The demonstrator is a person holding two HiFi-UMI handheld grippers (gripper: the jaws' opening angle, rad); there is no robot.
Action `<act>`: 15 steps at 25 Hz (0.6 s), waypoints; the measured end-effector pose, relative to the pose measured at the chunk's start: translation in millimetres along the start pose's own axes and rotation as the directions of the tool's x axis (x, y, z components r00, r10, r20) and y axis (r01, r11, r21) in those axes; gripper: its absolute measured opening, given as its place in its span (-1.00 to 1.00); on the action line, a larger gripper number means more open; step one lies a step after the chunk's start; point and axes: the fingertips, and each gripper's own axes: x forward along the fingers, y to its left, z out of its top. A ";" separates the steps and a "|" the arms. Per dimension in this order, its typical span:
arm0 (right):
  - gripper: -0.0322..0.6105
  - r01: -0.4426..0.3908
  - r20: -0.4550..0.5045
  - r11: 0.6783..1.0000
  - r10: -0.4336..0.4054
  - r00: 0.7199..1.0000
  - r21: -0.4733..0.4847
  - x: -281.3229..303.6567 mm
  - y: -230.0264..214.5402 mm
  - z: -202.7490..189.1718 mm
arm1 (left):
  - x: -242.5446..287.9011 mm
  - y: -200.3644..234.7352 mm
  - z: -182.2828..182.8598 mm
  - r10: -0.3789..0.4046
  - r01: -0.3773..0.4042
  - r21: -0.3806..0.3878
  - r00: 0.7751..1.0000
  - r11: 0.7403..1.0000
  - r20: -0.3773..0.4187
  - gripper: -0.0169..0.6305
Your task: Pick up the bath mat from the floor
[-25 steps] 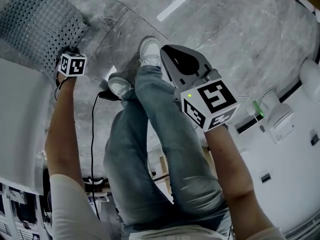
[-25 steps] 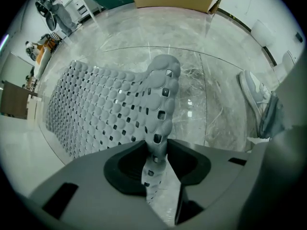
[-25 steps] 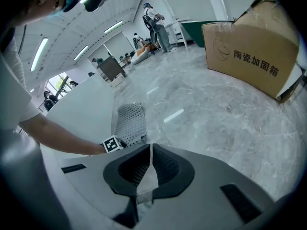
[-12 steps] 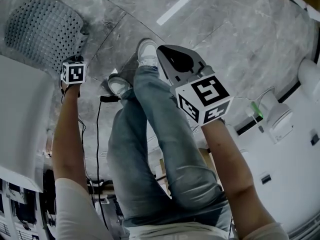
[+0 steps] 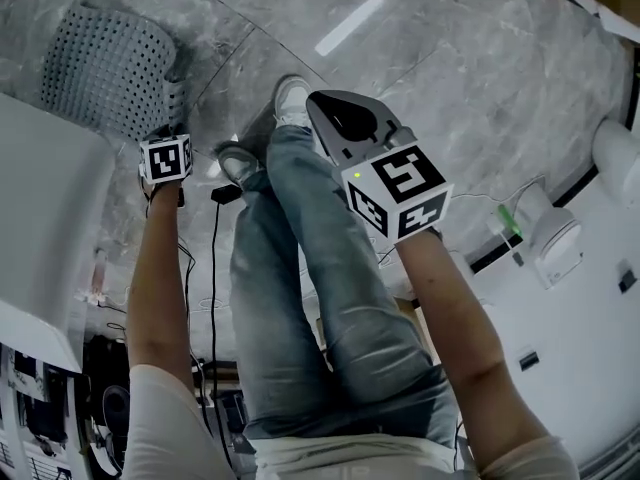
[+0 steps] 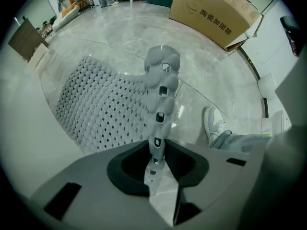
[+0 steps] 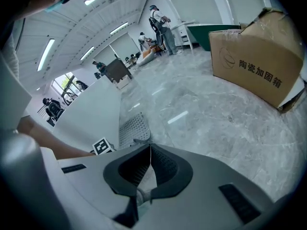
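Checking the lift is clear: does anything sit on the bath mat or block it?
Nothing visible does. The left tool, its jaws just closed, pinches an edge of the grey perforated rubber bath mat; nothing rests on it; the white shoes stand apart.

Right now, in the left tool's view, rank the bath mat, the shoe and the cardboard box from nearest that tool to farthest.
1. Bath mat: pinched in the left tool, whose jaws have just been closing on it.
2. Shoe: further out, on the right.
3. Cardboard box: far, top right.

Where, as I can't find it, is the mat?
Upper left in head view, the bath mat trails from the left gripper, jaws just closed on its edge.
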 end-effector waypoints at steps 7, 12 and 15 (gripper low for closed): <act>-0.81 -0.023 -0.004 0.999 0.023 1.000 -0.027 -14.8 19.8 9.4 | -43.3 -18.5 -29.5 -0.029 0.029 -0.026 1.000 0.999 0.013 -0.59; -0.81 -0.039 -0.014 0.998 0.038 0.999 -0.055 -30.9 40.5 10.1 | -79.3 -19.9 -38.4 -0.026 0.028 -0.057 0.999 0.998 0.033 -0.59; -0.81 -0.042 -0.008 0.997 0.042 0.999 -0.061 -40.7 53.1 17.5 | -104.1 -17.7 -36.2 -0.026 0.029 -0.080 0.999 0.996 0.046 -0.59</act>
